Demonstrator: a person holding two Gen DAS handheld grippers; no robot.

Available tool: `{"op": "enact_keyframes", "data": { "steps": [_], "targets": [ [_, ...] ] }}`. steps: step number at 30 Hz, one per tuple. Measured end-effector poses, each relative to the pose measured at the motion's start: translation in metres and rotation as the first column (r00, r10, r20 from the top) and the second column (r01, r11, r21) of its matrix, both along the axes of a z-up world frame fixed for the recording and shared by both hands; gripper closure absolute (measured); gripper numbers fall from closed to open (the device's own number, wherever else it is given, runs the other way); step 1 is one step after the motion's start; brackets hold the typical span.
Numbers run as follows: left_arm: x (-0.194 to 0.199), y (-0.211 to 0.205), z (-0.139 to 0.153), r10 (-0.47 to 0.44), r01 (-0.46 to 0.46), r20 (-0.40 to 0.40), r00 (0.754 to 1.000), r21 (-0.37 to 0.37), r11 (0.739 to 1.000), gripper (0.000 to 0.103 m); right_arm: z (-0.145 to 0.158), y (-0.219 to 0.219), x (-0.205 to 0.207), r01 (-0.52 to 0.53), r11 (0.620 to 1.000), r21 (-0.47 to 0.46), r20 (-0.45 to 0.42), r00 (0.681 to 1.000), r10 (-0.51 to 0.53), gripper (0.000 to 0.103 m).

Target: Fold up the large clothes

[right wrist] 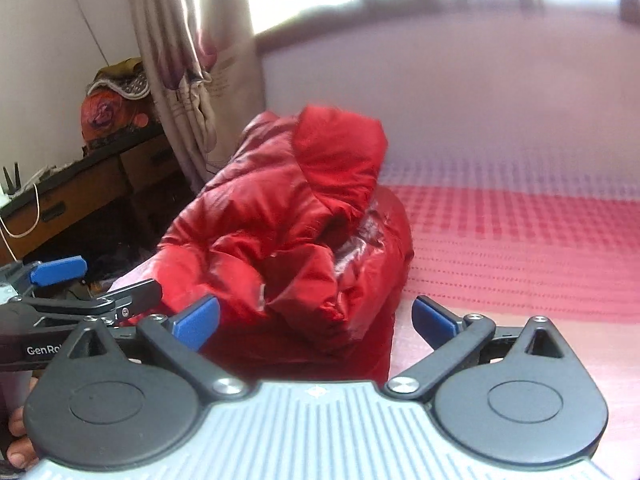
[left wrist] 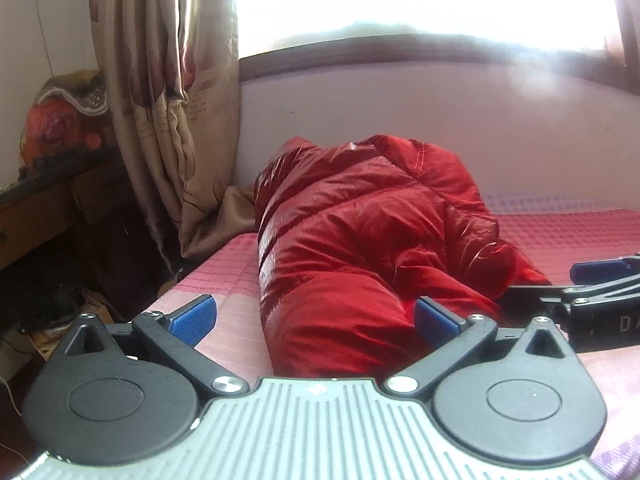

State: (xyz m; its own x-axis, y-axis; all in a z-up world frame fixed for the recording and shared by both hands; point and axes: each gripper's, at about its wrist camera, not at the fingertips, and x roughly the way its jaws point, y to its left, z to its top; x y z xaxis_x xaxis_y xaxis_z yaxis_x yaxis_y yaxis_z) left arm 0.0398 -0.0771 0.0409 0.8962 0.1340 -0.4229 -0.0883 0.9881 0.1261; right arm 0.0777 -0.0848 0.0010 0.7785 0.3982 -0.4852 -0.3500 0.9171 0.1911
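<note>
We note the hood only in the right wrist view, while the pink bedspread (left wrist: 560, 236), window (left wrist: 400, 0) and curtain (left wrist: 160, 80) frame the folded red padded jacket (left wrist: 360, 240) lying just ahead of the left gripper (left wrist: 316, 314) and right gripper (right wrist: 316, 320), both spread wide and empty.
</note>
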Motion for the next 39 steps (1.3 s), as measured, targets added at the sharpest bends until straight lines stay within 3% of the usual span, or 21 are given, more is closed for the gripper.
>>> {"op": "enact_keyframes", "data": {
  "steps": [8, 13, 15, 23, 29, 39],
  "targets": [
    [-0.011, 0.007, 0.021, 0.016, -0.019, -0.044, 0.999, -0.079, 0.997, 0.000, 0.022, 0.010, -0.023, 0.037, 0.998, -0.044, 0.012, 0.999, -0.036, 0.000],
    [-0.029, -0.011, 0.031, 0.073, -0.074, 0.016, 0.997, 0.031, 0.997, 0.000, 0.026, 0.005, -0.032, 0.021, 0.999, -0.034, -0.029, 0.999, -0.022, 0.000],
    [-0.033, -0.015, 0.034, 0.072, -0.073, 0.020, 0.997, 0.031, 0.997, 0.000, 0.028, 0.001, -0.034, 0.023, 0.999, -0.026, -0.021, 0.999, -0.024, 0.000],
    [-0.031, -0.005, 0.036, 0.051, -0.070, -0.134, 0.990, -0.139, 0.988, 0.000, 0.027, -0.003, -0.040, 0.020, 0.999, -0.047, -0.033, 0.999, -0.022, 0.000],
    [-0.030, -0.002, 0.036, 0.079, -0.104, -0.178, 0.981, -0.132, 0.986, 0.000, 0.035, 0.001, -0.049, 0.011, 0.996, -0.084, -0.011, 1.000, -0.012, 0.000],
    [-0.022, -0.002, 0.024, 0.082, -0.127, -0.279, 0.957, -0.150, 0.981, 0.000, 0.023, 0.003, -0.045, 0.002, 0.991, -0.134, -0.084, 0.996, -0.013, 0.000]
  ]
}}
